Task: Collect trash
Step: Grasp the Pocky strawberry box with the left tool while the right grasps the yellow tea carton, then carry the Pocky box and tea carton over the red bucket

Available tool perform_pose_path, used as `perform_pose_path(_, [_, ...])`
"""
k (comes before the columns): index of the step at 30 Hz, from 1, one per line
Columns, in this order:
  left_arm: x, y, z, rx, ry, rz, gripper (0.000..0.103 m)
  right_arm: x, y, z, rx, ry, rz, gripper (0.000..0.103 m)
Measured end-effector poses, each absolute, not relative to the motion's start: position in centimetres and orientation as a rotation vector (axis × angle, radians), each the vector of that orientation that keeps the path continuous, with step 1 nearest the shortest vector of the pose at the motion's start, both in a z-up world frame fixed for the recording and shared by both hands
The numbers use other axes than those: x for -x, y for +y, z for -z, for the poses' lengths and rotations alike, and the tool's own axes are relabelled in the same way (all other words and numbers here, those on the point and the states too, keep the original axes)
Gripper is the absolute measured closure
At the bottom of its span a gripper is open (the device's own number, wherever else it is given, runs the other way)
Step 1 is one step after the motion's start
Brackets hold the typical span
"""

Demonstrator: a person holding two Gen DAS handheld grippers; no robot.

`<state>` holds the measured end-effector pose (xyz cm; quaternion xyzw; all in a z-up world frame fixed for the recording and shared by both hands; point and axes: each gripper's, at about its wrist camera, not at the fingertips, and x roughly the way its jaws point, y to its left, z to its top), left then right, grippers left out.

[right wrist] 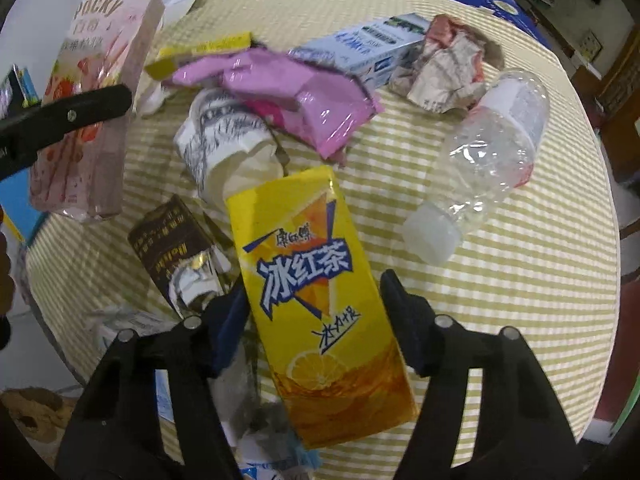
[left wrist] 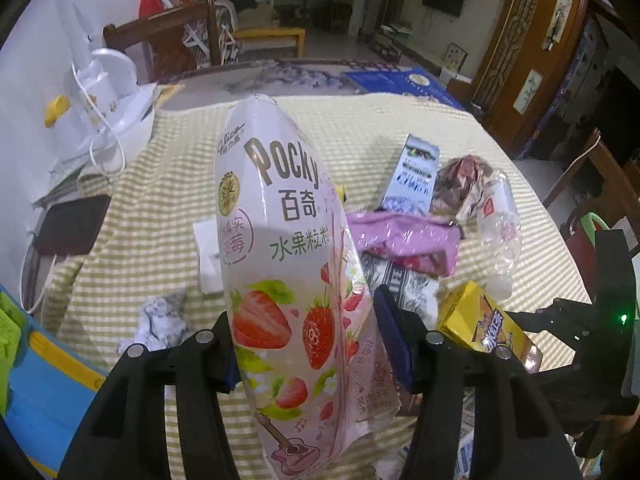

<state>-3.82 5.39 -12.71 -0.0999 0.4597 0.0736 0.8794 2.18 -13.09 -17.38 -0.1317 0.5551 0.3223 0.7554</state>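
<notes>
A pink Pocky strawberry box (left wrist: pixel 288 256) stands upright between the fingers of my left gripper (left wrist: pixel 306 308), which is shut on it and holds it above the checked tablecloth (left wrist: pixel 168 216). The right wrist view shows the same box (right wrist: pixel 96 92) at the left with a black finger (right wrist: pixel 72 116) across it. My right gripper (right wrist: pixel 314 284) is shut on a yellow iced-tea carton (right wrist: pixel 316 288), one pad on each long side. Behind the carton lie a pink wrapper (right wrist: pixel 296 96), a clear plastic bottle (right wrist: pixel 488 152), a blue-white milk carton (right wrist: pixel 360 48), crumpled paper (right wrist: pixel 448 64), a paper cup (right wrist: pixel 224 136) and a torn brown carton (right wrist: pixel 176 248).
A white appliance with a cord (left wrist: pixel 108 92) and a dark flat case (left wrist: pixel 68 224) sit at the table's left side. A wooden chair (left wrist: pixel 168 36) stands behind the table. A blue and yellow container (left wrist: pixel 40 380) is at the lower left, off the table edge.
</notes>
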Motion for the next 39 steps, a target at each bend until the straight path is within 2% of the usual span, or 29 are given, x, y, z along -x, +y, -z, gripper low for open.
perform_pose_path(19, [0.0, -1.1, 7.2, 0.169, 0.835, -0.005, 0.050, -3.6, -24.4, 6.3, -0.047, 0.912, -0.529, 0.041])
perform_pose_path(39, [-4.7, -10.0, 5.9, 0.122, 0.839, 0.092, 0.049, -6.6, -33.3, 6.0, -0.146, 0.873, -0.427, 0.041])
